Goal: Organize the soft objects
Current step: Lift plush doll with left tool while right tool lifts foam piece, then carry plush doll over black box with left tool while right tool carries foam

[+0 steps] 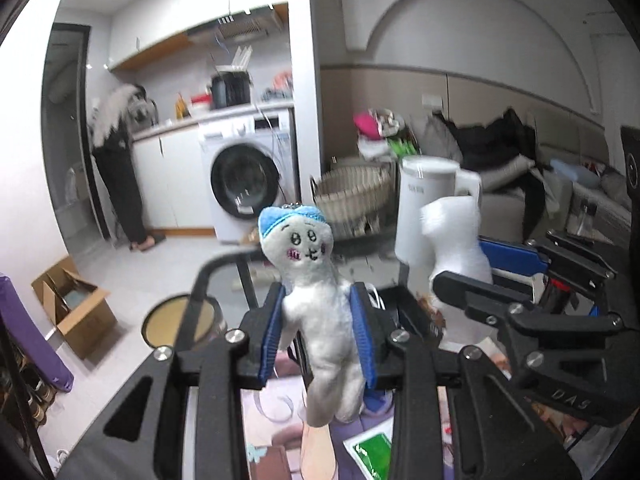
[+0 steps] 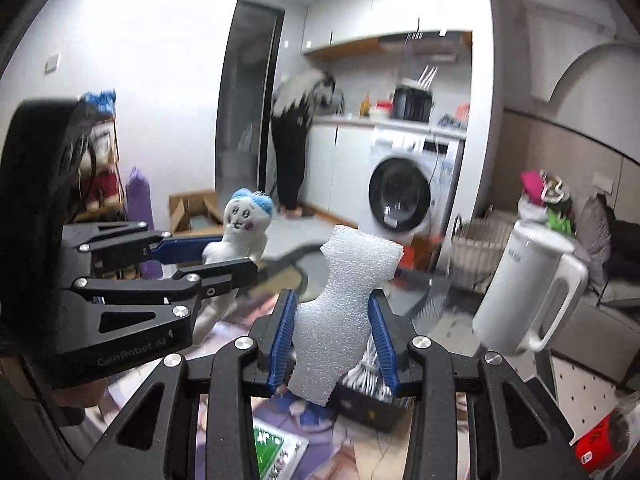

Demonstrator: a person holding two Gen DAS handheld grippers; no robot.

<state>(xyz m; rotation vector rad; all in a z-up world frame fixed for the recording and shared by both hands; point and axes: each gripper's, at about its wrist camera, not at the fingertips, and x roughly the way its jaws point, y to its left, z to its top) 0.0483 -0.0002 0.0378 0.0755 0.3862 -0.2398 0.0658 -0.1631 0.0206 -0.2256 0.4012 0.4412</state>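
Left gripper (image 1: 323, 332) is squeezing the plush doll (image 1: 316, 292) mid-frame; right gripper (image 2: 334, 340) is pinching the foam piece (image 2: 344, 300), also centre. Both are hanging in the air above the cluttered table, so I'd be keeping both grips steady and carrying them low past the white kettle (image 2: 528, 292) at right.

Behind your work you have a white front-loading washing machine (image 1: 244, 184) under the counter (image 1: 224, 114); a dark appliance (image 1: 230, 90) standing on that counter; a person in dark trousers (image 1: 118, 168) bent at the counter's far end; an open cardboard box (image 1: 74, 312) on the pale floor; a woven basket (image 1: 352, 190) beside the wall; a white jug kettle (image 2: 528, 296), tilted in your right view; a sofa (image 1: 508, 192) heaped with dark clothing (image 1: 492, 140); a purple roll (image 1: 32, 340) at your left edge.
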